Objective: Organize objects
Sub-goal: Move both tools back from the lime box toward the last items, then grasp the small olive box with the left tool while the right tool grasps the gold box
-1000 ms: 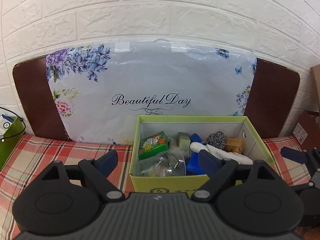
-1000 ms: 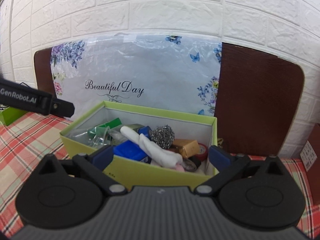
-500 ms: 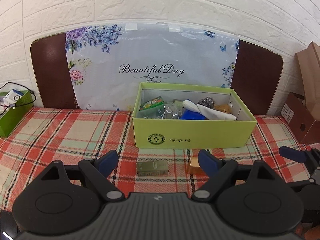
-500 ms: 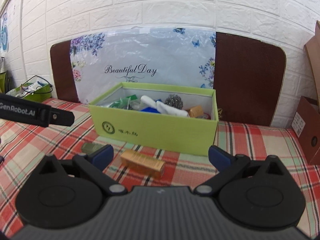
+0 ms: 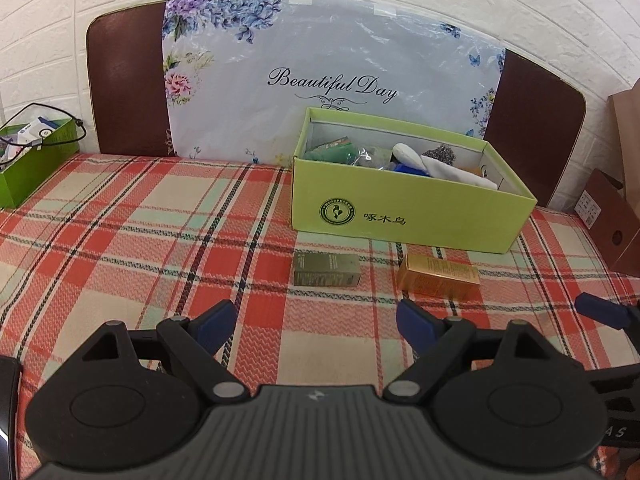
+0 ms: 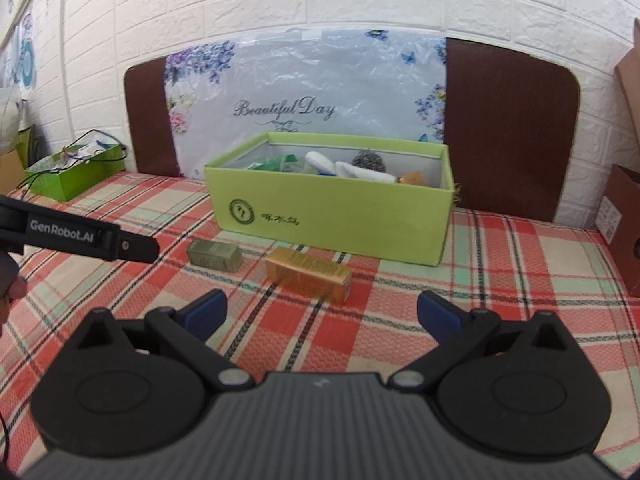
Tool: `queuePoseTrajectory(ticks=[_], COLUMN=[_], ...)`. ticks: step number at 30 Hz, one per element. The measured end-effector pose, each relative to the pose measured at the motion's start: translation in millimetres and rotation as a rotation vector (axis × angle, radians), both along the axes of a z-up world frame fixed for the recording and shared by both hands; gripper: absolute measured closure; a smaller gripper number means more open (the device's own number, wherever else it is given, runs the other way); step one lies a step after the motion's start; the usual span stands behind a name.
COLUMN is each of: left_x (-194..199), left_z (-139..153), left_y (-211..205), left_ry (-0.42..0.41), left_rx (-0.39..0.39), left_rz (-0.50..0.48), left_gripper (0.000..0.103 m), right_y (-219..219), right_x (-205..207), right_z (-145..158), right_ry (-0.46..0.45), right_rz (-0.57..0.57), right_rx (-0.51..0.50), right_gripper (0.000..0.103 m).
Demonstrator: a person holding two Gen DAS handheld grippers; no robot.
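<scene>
A lime-green box [image 5: 404,216] [image 6: 332,216] stands on the plaid cloth and holds several items, among them a white cloth, a steel scourer and green packets. In front of it lie an olive-green carton [image 5: 326,274] [image 6: 215,255] and a gold carton [image 5: 438,278] [image 6: 309,274]. My left gripper [image 5: 316,326] is open and empty, pulled back from the cartons. My right gripper [image 6: 322,314] is open and empty, just short of the gold carton. The left gripper's finger also shows in the right wrist view [image 6: 92,240].
A green bin [image 5: 28,160] [image 6: 72,172] with wires and packets stands at the far left. Brown cardboard boxes [image 5: 612,224] [image 6: 624,232] stand at the right edge. A floral "Beautiful Day" board [image 5: 328,80] leans on the white brick wall behind.
Both grippers have pulled back and up from over the green box. The two cartons on the cloth in front of the box have come into view.
</scene>
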State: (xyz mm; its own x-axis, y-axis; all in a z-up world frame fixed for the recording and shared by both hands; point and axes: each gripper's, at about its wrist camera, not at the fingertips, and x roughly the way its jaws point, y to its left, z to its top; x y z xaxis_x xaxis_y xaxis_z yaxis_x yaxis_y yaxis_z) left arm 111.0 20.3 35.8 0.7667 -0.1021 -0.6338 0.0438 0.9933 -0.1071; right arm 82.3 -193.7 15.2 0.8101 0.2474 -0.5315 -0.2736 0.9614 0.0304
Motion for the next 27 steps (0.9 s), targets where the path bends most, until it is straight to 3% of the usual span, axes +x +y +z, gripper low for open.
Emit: queuePoseTrajectory(ticks=[11,18,19,20,23,25,27], left_x=[10,36,42,48,69,82,97], left_z=[-22,-20,-19,-18,-18,-22,-28], left_y=[19,19,18,17,12,7,3], left_ry=[0.013,-0.035,-0.044,-0.051,-0.064,-0.058,-0.046], left_rx=[-0.034,-0.040,-0.041,-0.041,-0.025,-0.011,-0.010], left_rz=[-0.023,-0.108,-0.132,-0.155,-0.225,-0.277,-0.364], left_gripper=[0.013,0.013,0.013,0.013,0.013,0.013,0.013], right_y=[15,26,26,26,17,7,-5], right_x=[65,102,104,106,98,87,77], right_z=[-27,-41,-44,-46,-51,-50,-49], right_ry=[-0.004,-0.005,0.007,0.027,0.052,0.062,0.093], right_rz=[0.145,0.217,0.223,0.220,0.169,0.151,0.138], right_rx=[-0.065,-0.121,-0.121,-0.117,-0.088,-0.029,0.059], right_gripper=[0.000,0.007,0.021,0.042,0.067,0.077,0.079])
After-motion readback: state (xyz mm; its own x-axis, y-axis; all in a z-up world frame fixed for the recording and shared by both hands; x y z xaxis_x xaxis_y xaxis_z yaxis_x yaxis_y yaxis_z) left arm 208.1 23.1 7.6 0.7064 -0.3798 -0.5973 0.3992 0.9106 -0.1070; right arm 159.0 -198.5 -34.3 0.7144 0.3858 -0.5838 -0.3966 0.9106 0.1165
